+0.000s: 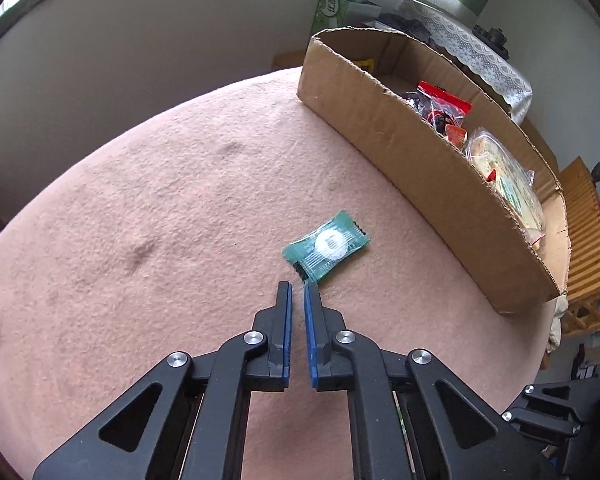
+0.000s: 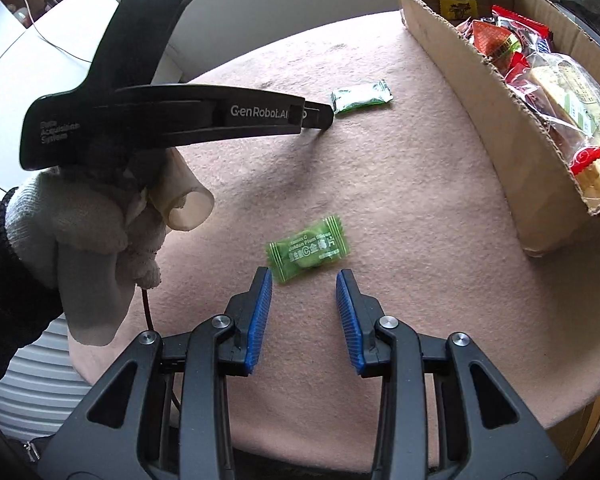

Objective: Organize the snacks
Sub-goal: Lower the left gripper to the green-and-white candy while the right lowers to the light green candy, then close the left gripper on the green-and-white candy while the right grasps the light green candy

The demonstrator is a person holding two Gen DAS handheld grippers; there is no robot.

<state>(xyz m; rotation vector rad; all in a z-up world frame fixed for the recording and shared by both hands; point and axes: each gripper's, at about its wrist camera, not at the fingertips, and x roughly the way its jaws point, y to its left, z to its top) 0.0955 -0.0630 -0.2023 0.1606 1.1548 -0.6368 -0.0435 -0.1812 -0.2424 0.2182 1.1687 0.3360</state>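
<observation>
- Pink felt-like cloth (image 1: 160, 220) covers the table where I work, and a long cardboard box (image 1: 420, 184) stands at its far right side
- My left gripper (image 1: 299, 286) has its jaws together, almost touching, and nothing is between them; the tips are just at the corner of a dark green candy packet (image 1: 326, 246), which lies flat on the cloth near the box
- My right gripper (image 2: 304, 276) has its jaws apart and empty, and a light green plum candy (image 2: 308, 254) lies on the cloth just in front of the tips, closer to the left finger
- I think the left jaws, being shut, can only push the dark green packet away; I must open them first
- I judge the right jaws may catch only the wrapper's crimped edge, and then the candy can slip out on the way to the box
- Both wrappers are thin and flat, so the pads may pinch the cloth with them
- Inside the box I see red packets (image 2: 520, 24), an orange packet (image 2: 494, 42), a small yellow packet (image 2: 458, 8) at the far end, and a clear pack of pale biscuits (image 2: 568, 108); the near end still has free space
</observation>
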